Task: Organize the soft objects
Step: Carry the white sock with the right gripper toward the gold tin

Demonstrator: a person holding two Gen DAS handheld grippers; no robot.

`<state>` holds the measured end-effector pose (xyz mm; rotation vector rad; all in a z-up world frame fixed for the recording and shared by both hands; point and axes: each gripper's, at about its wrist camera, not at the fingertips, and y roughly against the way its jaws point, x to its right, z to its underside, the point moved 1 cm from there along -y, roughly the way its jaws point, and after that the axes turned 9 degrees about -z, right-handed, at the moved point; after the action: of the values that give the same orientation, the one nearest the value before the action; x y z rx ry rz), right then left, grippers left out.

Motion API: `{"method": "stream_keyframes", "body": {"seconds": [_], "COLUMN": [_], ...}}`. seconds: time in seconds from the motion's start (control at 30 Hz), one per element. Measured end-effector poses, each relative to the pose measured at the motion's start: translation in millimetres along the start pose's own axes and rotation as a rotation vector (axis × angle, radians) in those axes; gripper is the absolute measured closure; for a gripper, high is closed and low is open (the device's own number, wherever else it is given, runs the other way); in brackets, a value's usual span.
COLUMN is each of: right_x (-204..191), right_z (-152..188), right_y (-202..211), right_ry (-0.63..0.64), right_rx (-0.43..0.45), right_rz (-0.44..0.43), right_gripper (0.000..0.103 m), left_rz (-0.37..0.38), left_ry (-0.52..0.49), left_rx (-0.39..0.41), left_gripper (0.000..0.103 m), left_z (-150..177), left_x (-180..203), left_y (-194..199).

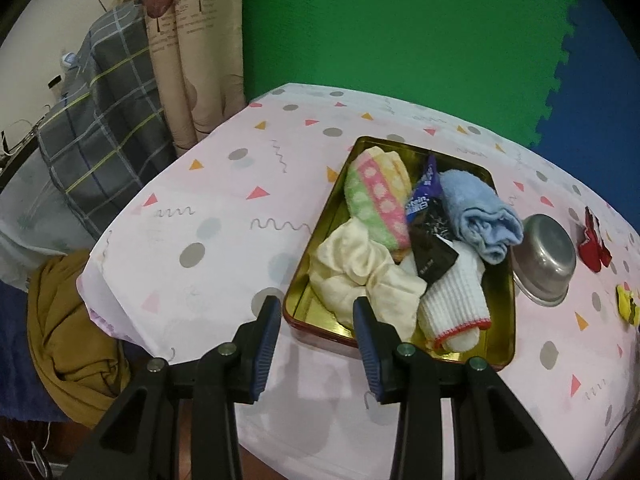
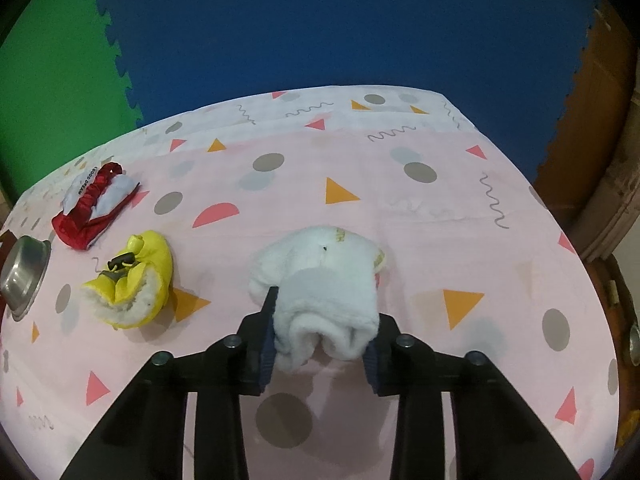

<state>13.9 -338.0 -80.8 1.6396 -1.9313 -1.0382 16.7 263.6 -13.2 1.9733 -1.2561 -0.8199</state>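
**Right gripper pinches white towel; left gripper spread and empty**

The right gripper (image 2: 320,334) clamps a rolled white towel (image 2: 320,284) between both fingers, above the desk (image 2: 420,208). The left gripper (image 1: 316,322) is spread wide, holding nothing, at the near edge of the gold tin (image 1: 502,320), filled with cloths. At 9 o'clock from the towel lies a yellow bootie (image 2: 136,284).

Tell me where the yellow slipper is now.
In the right wrist view, the yellow slipper lies on the tablecloth at left, between the red pouch and the white towel.
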Motion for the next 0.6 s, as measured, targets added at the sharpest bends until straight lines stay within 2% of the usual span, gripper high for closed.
{"method": "stream_keyframes", "body": {"seconds": [0.23,0.33,0.6], "right_x": [-17,-28,-88], "right_z": [2,2,-2], "right_y": [10,15,40], "right_ry": [0.050,0.067,0.180], "right_rx": [-0.007,-0.010,0.017], "right_rz": [0.039,0.040,-0.050], "right_gripper": [0.073,0.073,0.073], "left_rz": [-0.010,-0.068,-0.048], "left_ry": [-0.004,-0.004,0.022], "left_rx": [0.019,0.073,0.055], "left_gripper": [0.065,0.065,0.065], "left_z": [2,3,3], "left_x": [-1,-3,-11], "left_y": [-4,-1,-10]}}
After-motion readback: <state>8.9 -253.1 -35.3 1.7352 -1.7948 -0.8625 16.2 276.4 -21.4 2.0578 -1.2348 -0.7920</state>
